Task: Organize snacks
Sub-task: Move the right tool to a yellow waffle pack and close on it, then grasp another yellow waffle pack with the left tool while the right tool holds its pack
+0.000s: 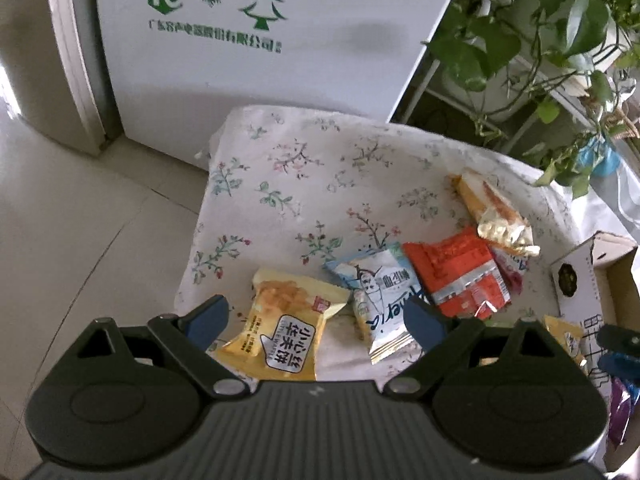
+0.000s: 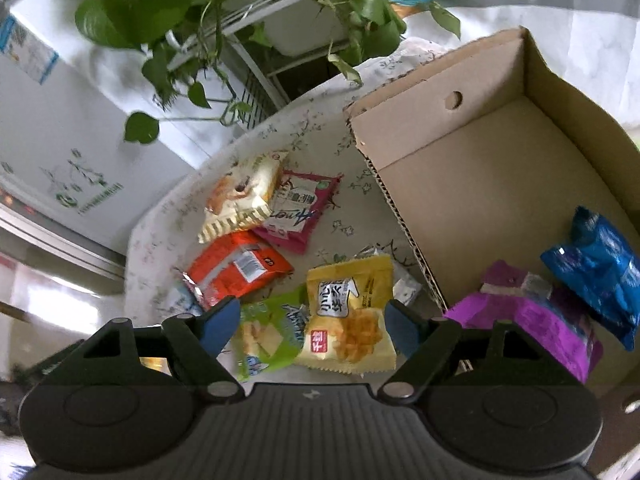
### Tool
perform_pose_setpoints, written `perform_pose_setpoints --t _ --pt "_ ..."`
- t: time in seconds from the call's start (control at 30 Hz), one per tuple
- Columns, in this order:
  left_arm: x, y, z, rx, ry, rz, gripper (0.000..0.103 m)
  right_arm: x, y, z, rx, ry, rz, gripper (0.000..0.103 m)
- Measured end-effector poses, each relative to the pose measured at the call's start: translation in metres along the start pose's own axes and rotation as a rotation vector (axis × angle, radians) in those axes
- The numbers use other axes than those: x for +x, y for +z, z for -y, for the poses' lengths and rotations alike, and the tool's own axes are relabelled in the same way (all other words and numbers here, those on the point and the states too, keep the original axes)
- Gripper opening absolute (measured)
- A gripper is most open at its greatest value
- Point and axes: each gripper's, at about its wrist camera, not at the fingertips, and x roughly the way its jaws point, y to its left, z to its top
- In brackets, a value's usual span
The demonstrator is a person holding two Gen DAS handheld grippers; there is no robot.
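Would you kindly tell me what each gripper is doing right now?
Left gripper: open, holding nothing, over a yellow packet.
Right gripper: open, holding nothing.

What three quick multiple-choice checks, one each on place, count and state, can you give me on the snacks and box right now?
1. Where does the purple packet lie?
A. inside the cardboard box
B. on the floral cloth
C. on the floor

2. How many packets are in the box?
A. none
B. two
C. five

3. How does the right gripper stand?
A. shut on the orange packet
B. open above a yellow packet
C. shut, empty

Answers: 1 A, it rests on the box floor beside the blue packet. 2 B, only purple and blue show inside. 3 B, both fingers stand apart, pressing nothing.
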Motion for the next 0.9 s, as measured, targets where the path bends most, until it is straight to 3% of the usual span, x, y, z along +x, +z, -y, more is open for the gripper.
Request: perform_pose_setpoints --t 0.43,0.57,0.77,0.9 --pt "0.025 0.003 -0.008 0.041 -0.007 -0.047 0.094 0.037 -0.005 -0.017 -0.106 -0.166 -0.027 0.079" --pt "0.033 -0.002 -0.005 0.091 0.002 -0.066 0.094 0.044 -0.007 -0.019 -0.135 -0.201 -0.037 0.071" --pt "0.040 -0.008 0.000 0.159 0.052 -0.036 0.093 0.043 -0.010 -0.025 -0.189 -0.222 -0.025 0.062" --pt "0.045 -0.013 0.004 0.205 0.072 -0.034 0.084 0.042 -0.008 -0.022 -0.173 -0.206 -0.020 0.060"
